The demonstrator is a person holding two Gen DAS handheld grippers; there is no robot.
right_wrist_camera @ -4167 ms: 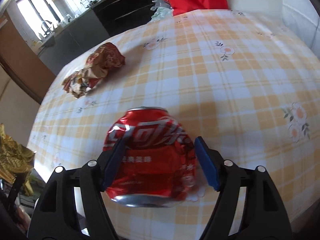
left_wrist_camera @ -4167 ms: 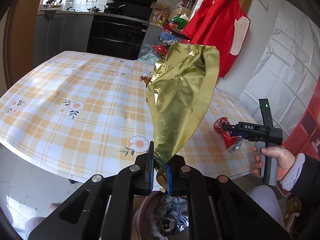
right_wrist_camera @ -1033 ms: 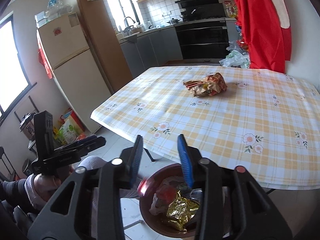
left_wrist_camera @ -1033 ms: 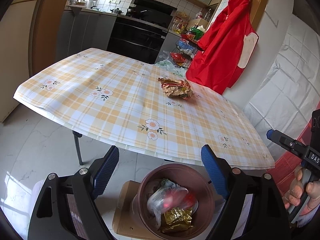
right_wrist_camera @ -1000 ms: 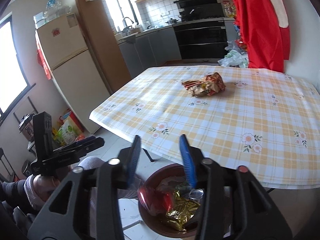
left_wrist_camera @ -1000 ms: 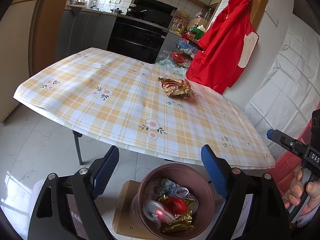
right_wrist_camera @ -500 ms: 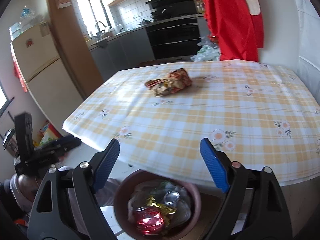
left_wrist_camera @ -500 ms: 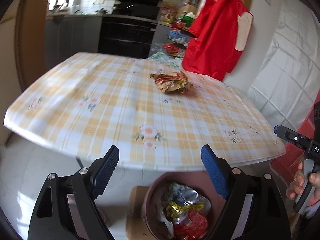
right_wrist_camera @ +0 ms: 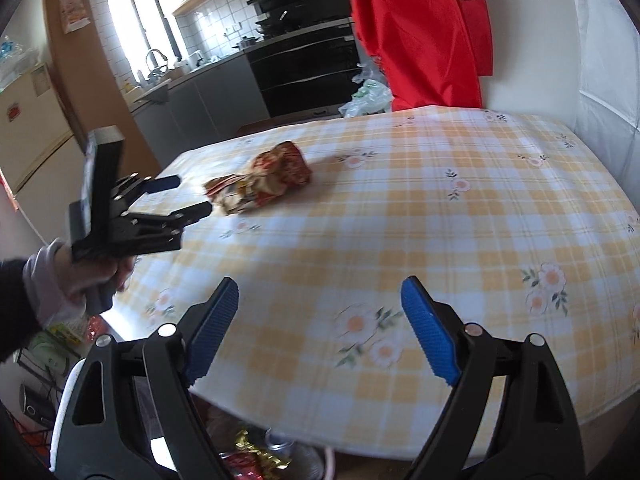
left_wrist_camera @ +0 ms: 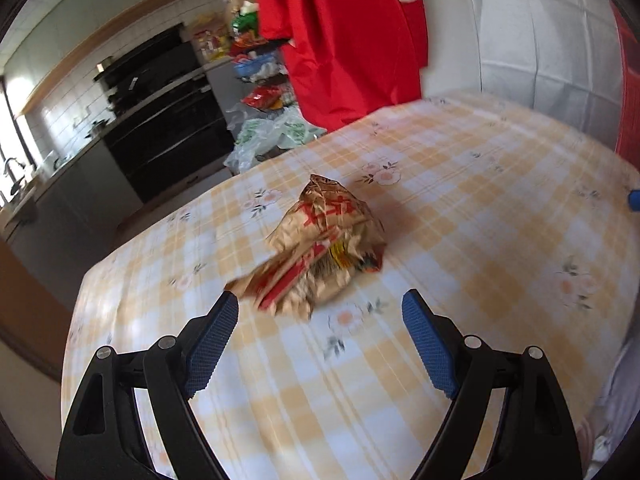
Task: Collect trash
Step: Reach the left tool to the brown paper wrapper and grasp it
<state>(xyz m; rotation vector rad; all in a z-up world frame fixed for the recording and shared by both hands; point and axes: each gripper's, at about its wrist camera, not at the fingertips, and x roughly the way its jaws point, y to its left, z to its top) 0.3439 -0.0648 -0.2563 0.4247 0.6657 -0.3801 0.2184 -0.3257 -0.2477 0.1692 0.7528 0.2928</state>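
Note:
A crumpled brown and red snack wrapper (left_wrist_camera: 320,252) lies on the table with the yellow checked cloth (left_wrist_camera: 480,240). My left gripper (left_wrist_camera: 318,304) is open, and the wrapper's near end sits just ahead of its blue fingertips, apart from both. In the right wrist view the wrapper (right_wrist_camera: 260,184) is at mid left, with the left gripper (right_wrist_camera: 192,196) held by a hand (right_wrist_camera: 92,276) right beside it. My right gripper (right_wrist_camera: 320,292) is open and empty over the table's near edge (right_wrist_camera: 400,420). The trash bin (right_wrist_camera: 256,456) shows below that edge, holding gold foil and a can.
A red garment (left_wrist_camera: 352,40) hangs on the wall behind the table. Plastic bags (left_wrist_camera: 268,136) and a black oven (right_wrist_camera: 304,68) stand beyond the far edge. A fridge (right_wrist_camera: 32,128) is at far left. The right gripper's blue tip (left_wrist_camera: 634,200) shows at the picture's right edge.
Both grippers have left the bin and come over the table. The left one rolled and closed in on the wrapper. The right jaws went from half closed to wide.

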